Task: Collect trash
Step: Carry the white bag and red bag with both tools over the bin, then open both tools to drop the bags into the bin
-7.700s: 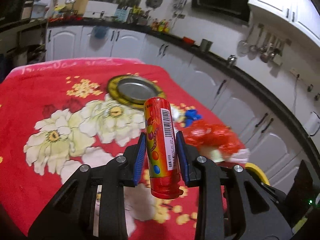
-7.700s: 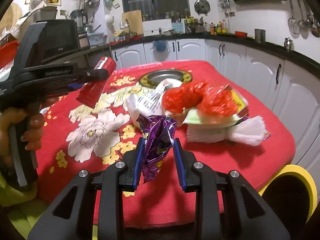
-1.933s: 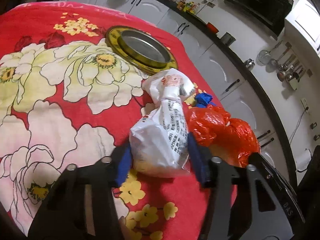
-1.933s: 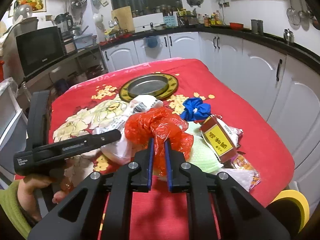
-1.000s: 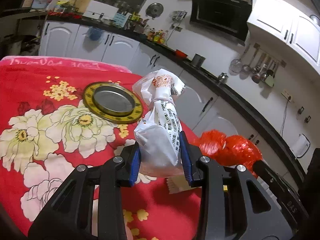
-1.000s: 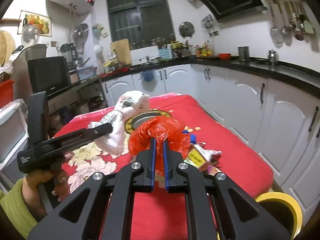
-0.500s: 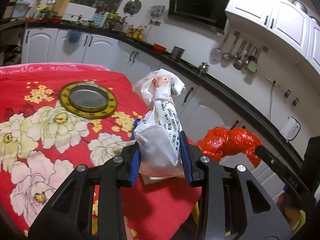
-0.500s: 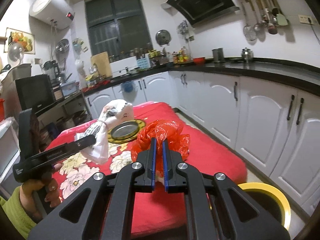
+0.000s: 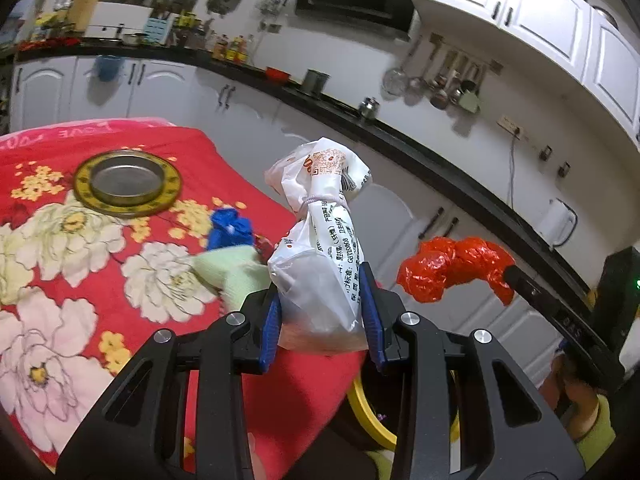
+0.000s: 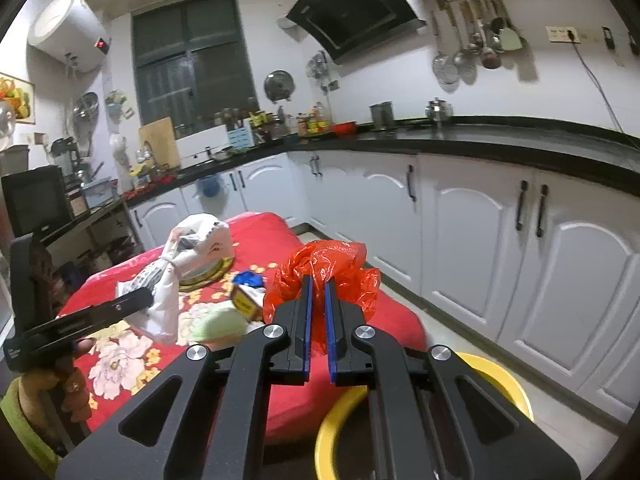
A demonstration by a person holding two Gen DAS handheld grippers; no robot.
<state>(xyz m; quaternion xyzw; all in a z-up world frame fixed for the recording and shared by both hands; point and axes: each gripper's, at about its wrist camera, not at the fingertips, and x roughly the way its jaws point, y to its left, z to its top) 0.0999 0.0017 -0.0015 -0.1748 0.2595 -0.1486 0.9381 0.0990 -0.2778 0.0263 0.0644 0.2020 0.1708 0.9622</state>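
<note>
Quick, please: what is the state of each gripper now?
Left gripper: closed on the white plastic bag.
Right gripper: closed on the red plastic bag.

Both wrist views face the red table (image 9: 100, 288) from above its edge, counters beyond.

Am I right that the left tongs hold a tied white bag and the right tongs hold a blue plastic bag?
Not quite. The right tongs grip a red plastic bag, as the right wrist view shows. The left tongs do hold the tied white bag.
</note>
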